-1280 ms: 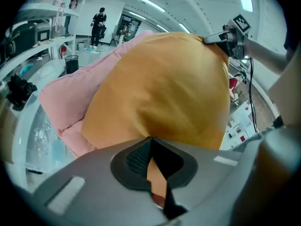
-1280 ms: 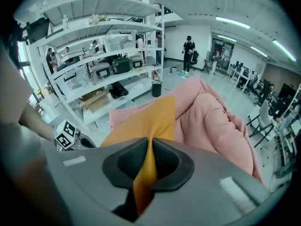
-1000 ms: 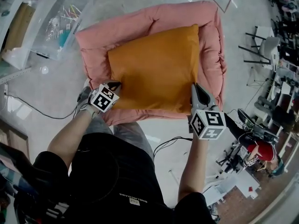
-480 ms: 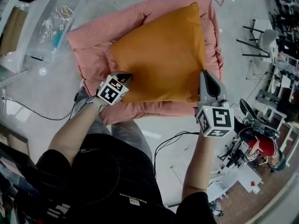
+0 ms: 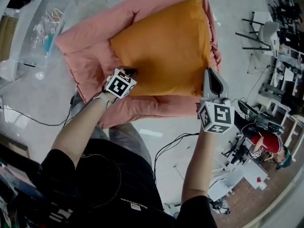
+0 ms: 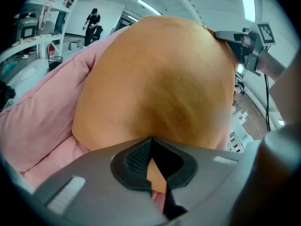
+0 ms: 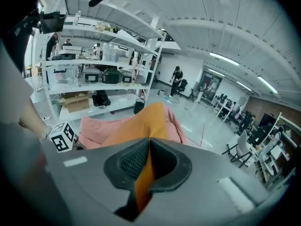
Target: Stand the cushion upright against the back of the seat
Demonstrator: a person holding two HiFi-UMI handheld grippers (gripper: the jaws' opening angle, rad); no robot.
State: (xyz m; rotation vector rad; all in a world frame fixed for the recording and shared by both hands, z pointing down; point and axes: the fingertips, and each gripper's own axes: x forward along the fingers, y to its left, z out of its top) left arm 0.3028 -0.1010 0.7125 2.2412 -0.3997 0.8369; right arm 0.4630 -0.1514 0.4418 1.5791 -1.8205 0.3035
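Observation:
An orange cushion [image 5: 164, 51] lies tilted over a pink padded seat [image 5: 88, 37] on the floor, its far corner raised toward the seat's back rim. My left gripper [image 5: 131, 72] is shut on the cushion's near left edge. My right gripper [image 5: 209, 72] is shut on the near right corner. In the left gripper view the orange cushion [image 6: 160, 84] bulges up and fills the frame, with orange fabric pinched between the jaws of the left gripper [image 6: 150, 142]. The right gripper [image 7: 149, 142] pinches a fold of the orange cushion [image 7: 149, 121], with the pink seat [image 7: 101, 126] behind it.
A clear plastic box [image 5: 40, 27] with small items stands left of the seat. A black cable [image 5: 28, 118] runs over the floor at left, another [image 5: 173, 141] near my legs. Chairs and desks [image 5: 270, 37] crowd the right side; shelving [image 7: 94, 79] stands beyond the seat.
Both grippers have moved away from me with the cushion, pushing it farther into the seat; its near edge has lifted and it tilts more steeply toward the back rim.

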